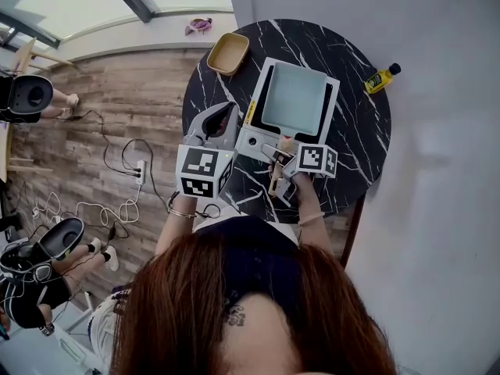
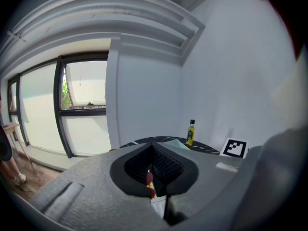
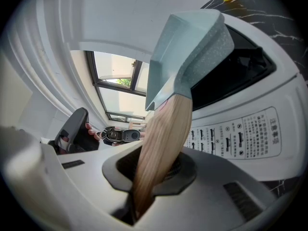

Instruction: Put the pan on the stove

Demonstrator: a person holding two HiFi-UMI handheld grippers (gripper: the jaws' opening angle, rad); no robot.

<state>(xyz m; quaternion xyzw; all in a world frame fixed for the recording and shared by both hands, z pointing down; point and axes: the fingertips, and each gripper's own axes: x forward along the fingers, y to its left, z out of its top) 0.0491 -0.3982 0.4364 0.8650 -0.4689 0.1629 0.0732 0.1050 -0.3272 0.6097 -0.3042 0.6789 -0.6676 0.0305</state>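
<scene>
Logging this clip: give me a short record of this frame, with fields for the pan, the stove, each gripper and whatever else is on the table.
pan: pale blue, square, over the cooking surface; contact unclear
stove: white, black top, on the table
handle: wooden, clamped by the right gripper
left gripper: jaws together, nothing between them, at the stove's left edge
table: round, black marble
other items: yellow bottle and yellow bowl, both apart from the stove

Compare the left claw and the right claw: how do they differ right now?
The right claw grips the pan's wooden handle; the left claw is shut on nothing. The right claw sits at the front edge of the stove, the left claw beside its left side. Both carry marker cubes.
</scene>
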